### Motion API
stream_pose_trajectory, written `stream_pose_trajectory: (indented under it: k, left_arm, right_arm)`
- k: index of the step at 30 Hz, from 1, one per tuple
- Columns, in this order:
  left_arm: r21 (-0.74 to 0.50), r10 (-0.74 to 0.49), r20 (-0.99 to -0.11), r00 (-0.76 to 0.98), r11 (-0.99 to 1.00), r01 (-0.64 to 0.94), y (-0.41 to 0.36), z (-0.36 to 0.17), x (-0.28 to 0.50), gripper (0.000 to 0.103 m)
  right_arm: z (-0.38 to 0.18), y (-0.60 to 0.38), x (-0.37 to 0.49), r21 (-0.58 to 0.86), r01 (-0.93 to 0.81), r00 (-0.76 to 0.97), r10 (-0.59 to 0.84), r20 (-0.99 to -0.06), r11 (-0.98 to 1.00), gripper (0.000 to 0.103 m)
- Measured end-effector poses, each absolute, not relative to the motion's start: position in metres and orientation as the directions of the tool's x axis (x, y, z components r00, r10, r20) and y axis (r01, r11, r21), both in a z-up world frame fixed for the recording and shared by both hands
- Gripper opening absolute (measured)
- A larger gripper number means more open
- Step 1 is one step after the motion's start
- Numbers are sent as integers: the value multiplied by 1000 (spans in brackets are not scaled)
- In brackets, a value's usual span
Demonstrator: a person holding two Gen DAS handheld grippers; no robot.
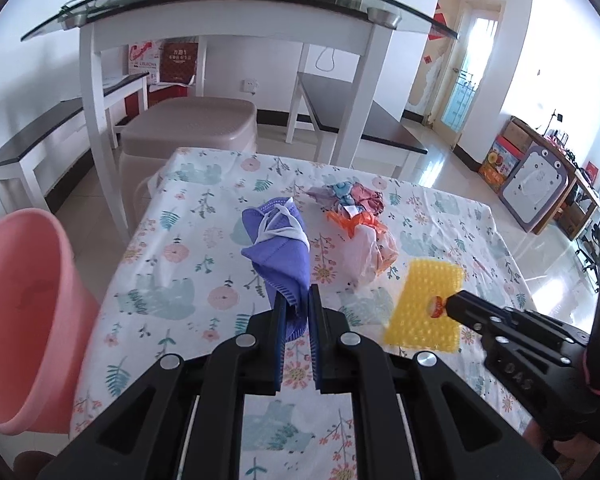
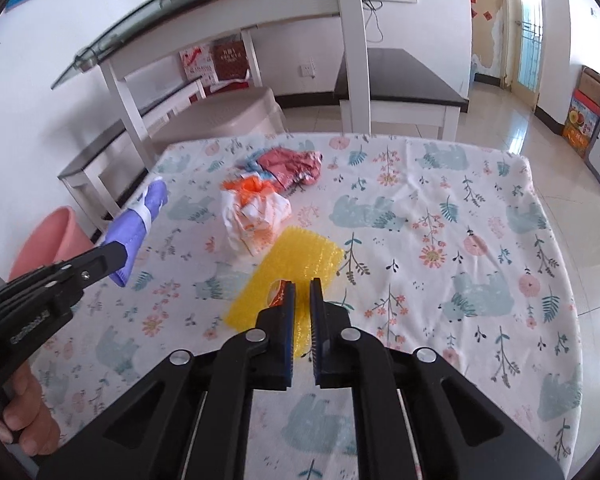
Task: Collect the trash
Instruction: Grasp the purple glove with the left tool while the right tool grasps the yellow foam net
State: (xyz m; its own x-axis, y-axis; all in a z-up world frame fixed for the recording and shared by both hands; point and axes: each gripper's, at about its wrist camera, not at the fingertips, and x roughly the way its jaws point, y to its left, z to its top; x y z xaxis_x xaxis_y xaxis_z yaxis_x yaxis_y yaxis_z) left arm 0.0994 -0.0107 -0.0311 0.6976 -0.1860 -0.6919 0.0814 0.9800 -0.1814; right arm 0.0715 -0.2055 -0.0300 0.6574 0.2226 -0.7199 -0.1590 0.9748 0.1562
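Your left gripper (image 1: 298, 300) is clamped on the purple face mask (image 1: 278, 244), which stands up from the jaws at the centre of the left wrist view, lifted off the floral tablecloth (image 1: 188, 280). In the right wrist view the same mask (image 2: 138, 226) hangs from that gripper (image 2: 116, 258) at the left edge of the frame, with your hand (image 2: 28, 416) showing at the lower left.

Your right gripper (image 2: 302, 292) has its jaws pressed together on the near edge of the yellow bubble-wrap sheet (image 2: 296, 256), at lower centre of its own view. A small orange-red scrap (image 2: 278, 294) sits against the left finger; you cannot tell whether it is pinched too. From the left wrist view that gripper (image 1: 446, 306) reaches in from the lower right, its tip on the yellow sheet (image 1: 424, 308).

Just beyond the sheet lies a crumpled white and orange plastic bag (image 2: 256, 216), and behind it, touching it, a wad of pink and light-blue wrappers (image 2: 288, 164).

The pink bin (image 1: 24, 312) stands off the left edge of the table, filling the lower left of the left wrist view. In the background a glass-topped white table (image 1: 236, 12) spans the upper frame.
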Motion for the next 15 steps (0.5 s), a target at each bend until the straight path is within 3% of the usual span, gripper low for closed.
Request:
stream_pose_trajectory:
  k: [15]
  left_arm:
    - [-164, -137, -627, 767, 986, 42, 19, -3, 45, 9]
  right_arm:
    - [16, -222, 35, 211, -170, 732, 267, -627, 963, 7]
